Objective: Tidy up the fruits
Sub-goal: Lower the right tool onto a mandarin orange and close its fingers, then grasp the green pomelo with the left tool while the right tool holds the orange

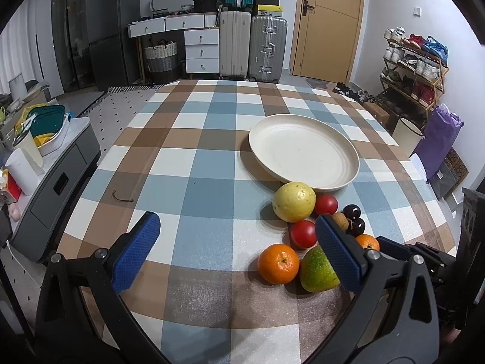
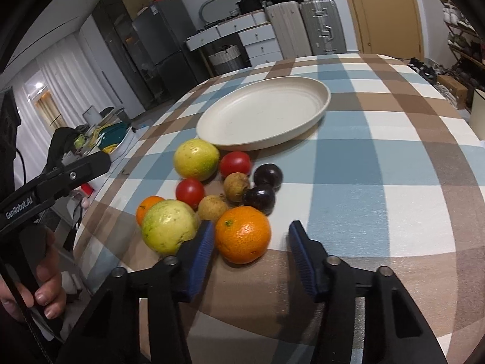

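A cream plate (image 1: 304, 151) (image 2: 263, 112) lies empty on the checked tablecloth. In front of it is a cluster of fruit: a yellow guava (image 1: 294, 201) (image 2: 196, 159), two red tomatoes (image 1: 303, 234) (image 2: 235, 163), two dark plums (image 2: 268, 176), two brown longans (image 2: 236, 185), a green guava (image 1: 318, 270) (image 2: 169, 226) and two oranges (image 1: 278, 264) (image 2: 242, 234). My left gripper (image 1: 235, 253) is open and empty, left of the cluster. My right gripper (image 2: 251, 253) is open, its blue pads (image 2: 202, 250) on either side of the near orange without touching it.
The table's left edge drops to a grey cabinet (image 1: 57, 182) with containers on it. A small brown string (image 1: 121, 197) lies on the cloth. Suitcases (image 1: 251, 45), drawers and a door stand at the far wall; a shoe rack (image 1: 415, 69) is at the right.
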Demonstrator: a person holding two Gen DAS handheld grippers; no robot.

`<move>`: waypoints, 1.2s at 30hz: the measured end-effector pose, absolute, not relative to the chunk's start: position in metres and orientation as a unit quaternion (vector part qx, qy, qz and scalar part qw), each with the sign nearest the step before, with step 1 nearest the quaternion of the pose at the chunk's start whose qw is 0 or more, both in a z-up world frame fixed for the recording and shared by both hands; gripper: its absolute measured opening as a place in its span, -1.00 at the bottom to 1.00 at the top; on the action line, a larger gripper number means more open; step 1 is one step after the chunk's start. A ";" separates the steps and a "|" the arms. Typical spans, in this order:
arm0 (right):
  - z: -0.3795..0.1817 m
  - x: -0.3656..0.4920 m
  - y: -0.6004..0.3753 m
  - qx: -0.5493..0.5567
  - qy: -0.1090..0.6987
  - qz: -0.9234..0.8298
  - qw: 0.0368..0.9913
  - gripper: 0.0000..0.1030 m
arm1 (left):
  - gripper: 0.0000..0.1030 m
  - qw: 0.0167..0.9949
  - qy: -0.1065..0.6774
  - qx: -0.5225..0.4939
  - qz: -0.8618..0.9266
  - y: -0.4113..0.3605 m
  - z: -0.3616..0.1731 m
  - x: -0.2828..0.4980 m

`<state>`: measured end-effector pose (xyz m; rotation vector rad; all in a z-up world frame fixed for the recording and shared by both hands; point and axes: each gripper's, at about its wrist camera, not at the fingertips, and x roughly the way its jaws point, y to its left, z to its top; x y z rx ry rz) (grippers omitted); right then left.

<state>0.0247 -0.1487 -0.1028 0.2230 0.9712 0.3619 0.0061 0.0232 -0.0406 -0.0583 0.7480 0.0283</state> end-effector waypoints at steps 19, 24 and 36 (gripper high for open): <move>-0.090 0.022 -0.162 0.138 0.443 0.200 0.863 -0.26 | 0.97 0.923 0.376 -0.063 -0.050 0.038 -0.059 -0.002; -0.087 0.021 -0.162 0.135 0.441 0.203 0.864 -0.26 | 0.97 0.922 0.375 -0.057 -0.082 0.027 -0.060 -0.004; -0.085 0.020 -0.167 0.141 0.439 0.202 0.864 -0.26 | 0.97 0.904 0.395 0.016 -0.163 -0.028 -0.070 -0.010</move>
